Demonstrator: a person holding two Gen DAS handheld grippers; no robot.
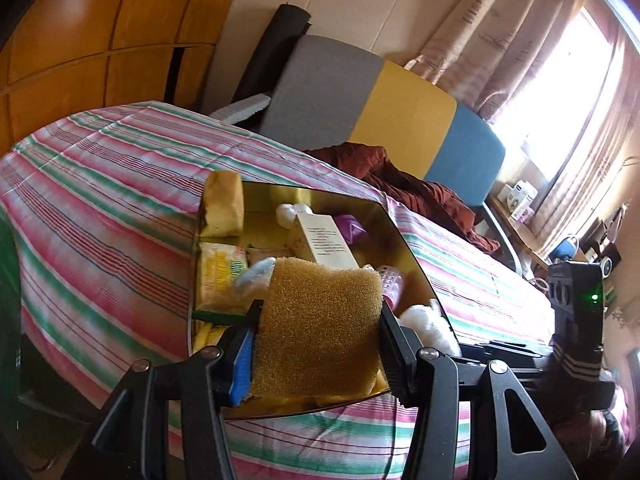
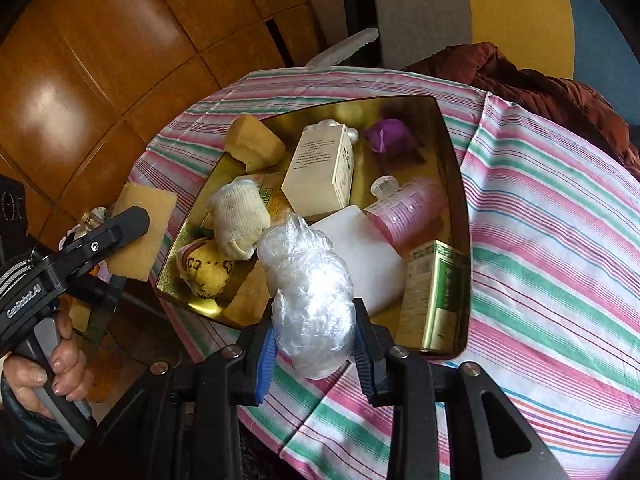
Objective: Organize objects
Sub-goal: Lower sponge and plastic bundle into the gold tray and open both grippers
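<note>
A gold metal tray (image 2: 454,152) lies on a striped cloth and holds several things: a cream box (image 2: 320,168), a pink bottle (image 2: 408,208), a purple object (image 2: 388,136), a green box (image 2: 436,296), a bandage roll (image 2: 238,212). My left gripper (image 1: 318,322) is shut on a tan sponge (image 1: 320,320), held over the tray's near side; in the right wrist view that sponge (image 2: 140,232) hangs left of the tray. My right gripper (image 2: 314,344) is shut on a crumpled clear plastic bag (image 2: 308,292) above the tray's near edge.
The striped cloth (image 2: 560,260) covers a rounded surface. A dark red garment (image 1: 420,192) lies behind the tray, before a grey, yellow and blue chair back (image 1: 400,112). Wooden cabinet panels (image 2: 100,60) stand at the left. A hand (image 2: 60,368) holds the left gripper's handle.
</note>
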